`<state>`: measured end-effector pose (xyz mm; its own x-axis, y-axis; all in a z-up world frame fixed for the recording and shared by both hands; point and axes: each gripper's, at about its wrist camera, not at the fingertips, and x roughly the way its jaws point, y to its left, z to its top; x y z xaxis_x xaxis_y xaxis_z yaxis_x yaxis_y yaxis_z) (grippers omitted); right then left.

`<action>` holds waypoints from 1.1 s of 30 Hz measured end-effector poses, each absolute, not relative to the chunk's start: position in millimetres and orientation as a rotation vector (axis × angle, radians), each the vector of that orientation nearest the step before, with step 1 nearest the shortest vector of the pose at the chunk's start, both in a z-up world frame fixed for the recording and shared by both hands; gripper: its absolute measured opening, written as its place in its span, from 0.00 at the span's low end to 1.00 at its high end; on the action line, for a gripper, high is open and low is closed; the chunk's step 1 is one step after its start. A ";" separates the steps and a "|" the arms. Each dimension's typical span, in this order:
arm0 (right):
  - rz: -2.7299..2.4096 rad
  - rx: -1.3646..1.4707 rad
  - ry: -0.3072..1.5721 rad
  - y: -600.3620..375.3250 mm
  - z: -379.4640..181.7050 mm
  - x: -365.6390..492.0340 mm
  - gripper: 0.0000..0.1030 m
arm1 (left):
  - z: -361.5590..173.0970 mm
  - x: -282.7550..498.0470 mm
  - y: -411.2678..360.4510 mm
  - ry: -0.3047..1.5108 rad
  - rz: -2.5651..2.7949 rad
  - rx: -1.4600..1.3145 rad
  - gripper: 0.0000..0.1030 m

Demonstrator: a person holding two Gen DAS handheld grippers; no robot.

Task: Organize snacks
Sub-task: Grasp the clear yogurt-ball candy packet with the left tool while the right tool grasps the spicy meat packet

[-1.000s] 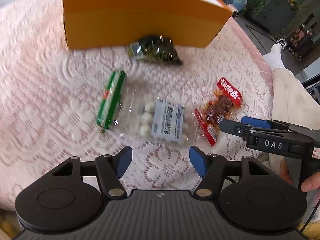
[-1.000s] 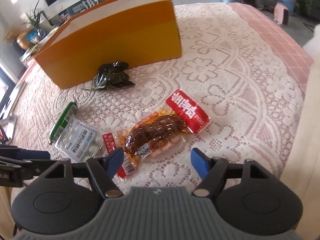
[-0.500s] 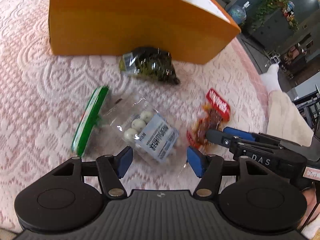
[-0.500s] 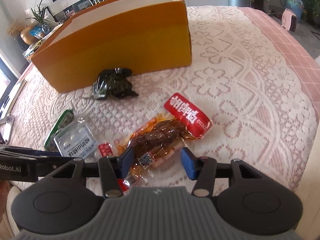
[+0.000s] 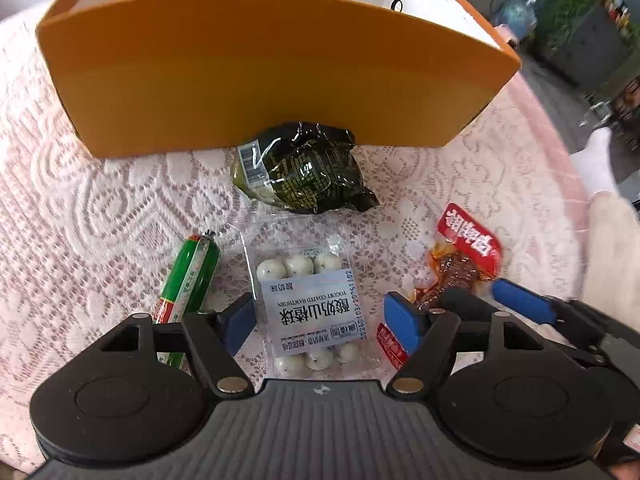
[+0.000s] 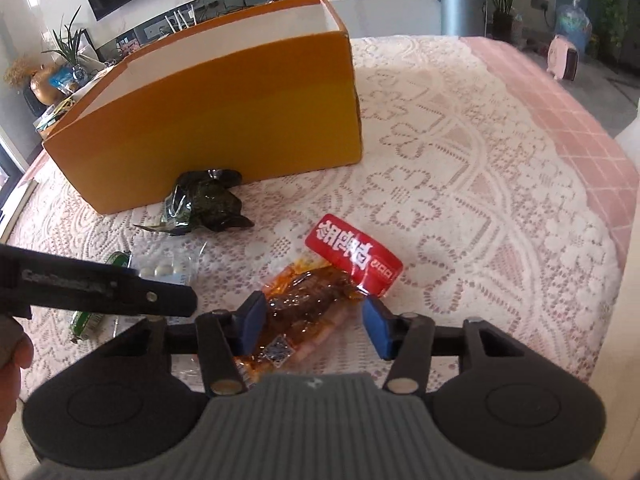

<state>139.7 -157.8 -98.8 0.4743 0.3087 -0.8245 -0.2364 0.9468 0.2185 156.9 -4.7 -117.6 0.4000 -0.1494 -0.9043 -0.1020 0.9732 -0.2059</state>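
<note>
Four snack packs lie loose on the lace-covered tabletop (image 5: 100, 208), all in front of one orange box (image 5: 256, 76). One dark green pack (image 5: 304, 174) touches the box wall. One green sausage stick (image 5: 190, 284) lies left of one clear hawthorn-ball bag (image 5: 310, 304). Your left gripper (image 5: 318, 320) is spread wide astride that bag. Your right gripper (image 6: 314, 326) is open around one red meat-snack pack (image 6: 320, 296), pads not touching.
</note>
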 end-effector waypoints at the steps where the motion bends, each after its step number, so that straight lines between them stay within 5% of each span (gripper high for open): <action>1: 0.321 0.068 1.015 -158.3 -98.7 138.7 0.53 | -118.0 159.3 -8.1 1.164 -0.014 -0.224 0.81; 8: 0.277 0.151 1.054 -167.7 -103.6 136.7 0.61 | -130.0 167.1 -33.5 1.158 0.031 -0.062 0.81; 11: 0.279 0.200 1.065 -171.4 -105.0 134.4 0.64 | -132.9 166.1 -37.8 1.142 0.020 -0.032 0.69; 20: 0.298 0.203 1.067 -152.2 -103.9 140.1 0.62 | -125.3 141.8 -1.6 1.054 -0.044 -0.200 0.66; 24: 0.291 0.116 1.068 -135.7 -102.2 139.8 0.70 | -118.3 134.9 8.1 1.028 -0.040 -0.253 0.65; 33: 0.259 0.017 1.017 -111.2 -103.5 140.1 0.63 | -96.0 124.7 20.4 0.995 -0.049 -0.285 0.65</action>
